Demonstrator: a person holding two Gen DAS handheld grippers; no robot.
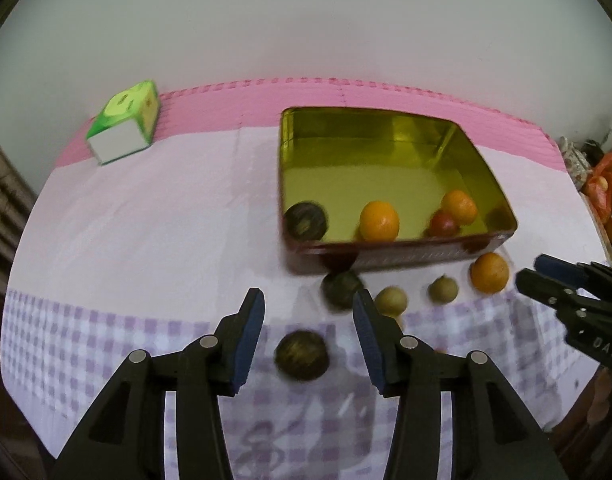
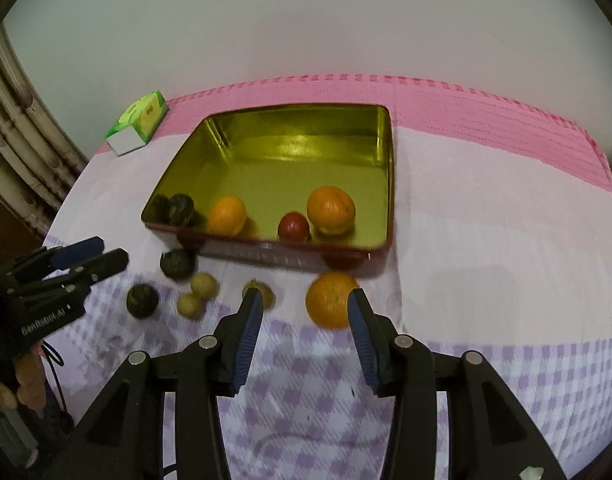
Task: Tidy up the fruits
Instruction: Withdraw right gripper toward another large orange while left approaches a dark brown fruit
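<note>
Fruits split btwn tin and cloth: inside gold-lined tin [image 2: 390, 168], near its front wall, one dark round fruit [image 2: 181, 209], two oranges [image 2: 227, 215] [image 2: 331, 209], one small red fruit [image 2: 293, 227]. Loose on checked cloth [image 2: 506, 380] just below tin in right wrist view: orange [image 2: 329, 299] ctr, pale small fruit [image 2: 266, 292] partly behind left pad, two more pale ones [image 2: 203, 285] [image 2: 189, 305] touching or nearly so, two dark ones [image 2: 177, 264] [image 2: 142, 300] lower left. Green tissue box [image 2: 140, 120] upper left, apart from all. Right gripper [image 2: 304, 332] spread, nothing btwn pads, loose orange just beyond right fingertip. Left gripper [image 1: 310, 332] also spread and empty, dark fruit [image 1: 302, 355] lying on cloth in the gap, pads not touching it. Handling, judged: oranges firm, roundish, moderate wt, peel grippy enough; take across widest girth, pads on opposite sides. Dark ones look hard-shelled and ridged, prob. light; same equator grip, may roll if nudged. Pale small ones light, smooth, likely to squirt out; close slow, centred. Red one poss. soft-skinned; gentle squeeze. Edges blurred, surface texture not certain.
</note>
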